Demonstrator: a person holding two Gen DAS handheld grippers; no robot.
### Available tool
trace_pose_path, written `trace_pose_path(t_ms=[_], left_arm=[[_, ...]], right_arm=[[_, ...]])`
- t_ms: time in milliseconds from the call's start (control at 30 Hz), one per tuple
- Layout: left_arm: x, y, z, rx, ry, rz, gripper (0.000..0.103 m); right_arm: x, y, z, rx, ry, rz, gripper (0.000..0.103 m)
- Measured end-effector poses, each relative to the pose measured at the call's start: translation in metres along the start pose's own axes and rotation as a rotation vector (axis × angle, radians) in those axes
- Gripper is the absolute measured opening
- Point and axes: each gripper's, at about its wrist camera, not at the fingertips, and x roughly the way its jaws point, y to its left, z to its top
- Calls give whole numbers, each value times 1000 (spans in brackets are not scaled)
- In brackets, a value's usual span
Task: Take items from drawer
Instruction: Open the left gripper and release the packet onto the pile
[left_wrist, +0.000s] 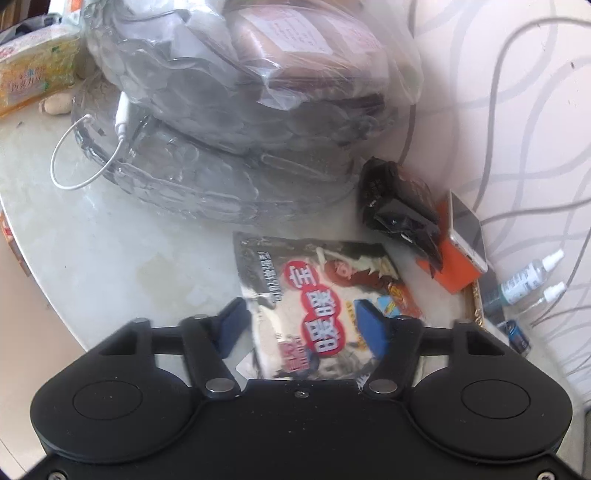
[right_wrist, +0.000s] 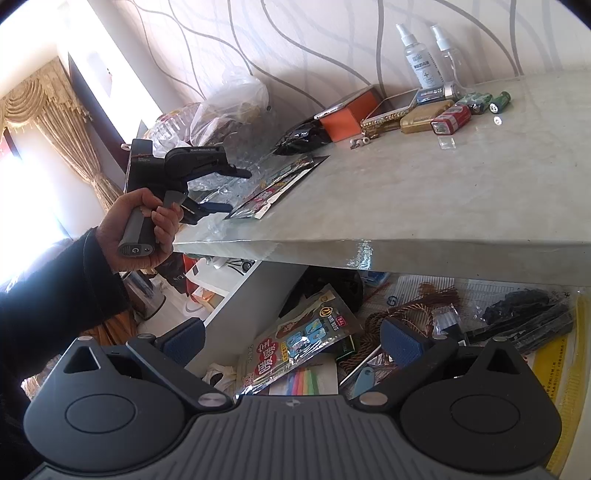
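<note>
Drawer (right_wrist: 461, 314) stands pulled out under the marble table (right_wrist: 424, 192), and it is full of mixed things: a silver foil packet (right_wrist: 299, 343) lying flat near its left side, a brown tasselled cord (right_wrist: 413, 306), a black plastic bag (right_wrist: 524, 302). On the table a second foil packet (left_wrist: 325, 306) lies near the edge. The left gripper (left_wrist: 303, 325) is spread around it; I cannot see the pads pressing on it. The right gripper (right_wrist: 295, 339) hangs wide open above the drawer and holds nothing.

Such a packet looks light, thin and bendable, with slippery foil, so I judge it best pinched at one sealed edge, not on the flat middle.

Only the right wrist view shows the drawer, the person's hand (right_wrist: 144, 229) and the batteries (right_wrist: 491, 101). Only the left wrist view shows the big clear bag (left_wrist: 251, 85) and a white cable (left_wrist: 88, 155) up close.
</note>
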Motion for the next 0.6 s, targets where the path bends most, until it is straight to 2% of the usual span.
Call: trace_pose_path(t_ms=[200, 333, 533, 567, 600], left_arm=[[0, 6, -6, 7, 36, 7, 5], [-10, 6, -14, 34, 34, 0, 4], [-29, -19, -28, 169, 10, -39, 5], [-31, -23, -27, 187, -7, -24, 6], [-30, -26, -25, 202, -22, -3, 12]], right_arm=[[0, 0, 0, -1, -3, 0, 103], [0, 0, 1, -2, -2, 0, 103], [1, -1, 2, -2, -1, 1, 103], [1, -1, 2, -3, 0, 1, 103], [1, -1, 2, -3, 0, 1, 103]])
